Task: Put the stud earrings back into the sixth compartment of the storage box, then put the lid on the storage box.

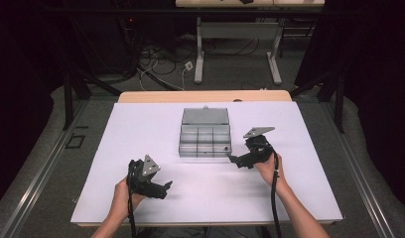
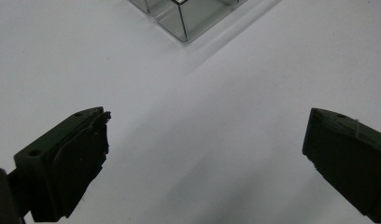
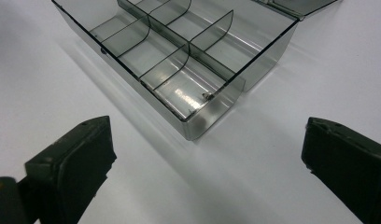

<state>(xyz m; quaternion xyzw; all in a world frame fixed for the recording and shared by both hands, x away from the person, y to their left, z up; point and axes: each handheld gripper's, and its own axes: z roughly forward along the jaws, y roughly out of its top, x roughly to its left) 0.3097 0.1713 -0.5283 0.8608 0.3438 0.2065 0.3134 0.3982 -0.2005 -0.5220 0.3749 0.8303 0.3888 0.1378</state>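
A clear smoky plastic compartment box (image 1: 205, 141) lies open in the middle of the white table, its lid (image 1: 205, 116) folded back on the far side. A small screw (image 3: 207, 95) rests in the near right corner compartment. My left gripper (image 1: 167, 187) is held low over the front left of the table, open, nothing between its jaws; a corner of the box (image 2: 181, 21) lies ahead of it. My right gripper (image 1: 234, 160) hovers just off the box's front right corner (image 3: 191, 126), open and empty.
The white table top (image 1: 141, 129) ends at a wooden strip (image 1: 205, 96) at the far edge. Beyond it stand another table's legs (image 1: 199, 54) and loose cables (image 1: 156, 69) on the floor. Black frame posts (image 1: 67, 94) flank both sides.
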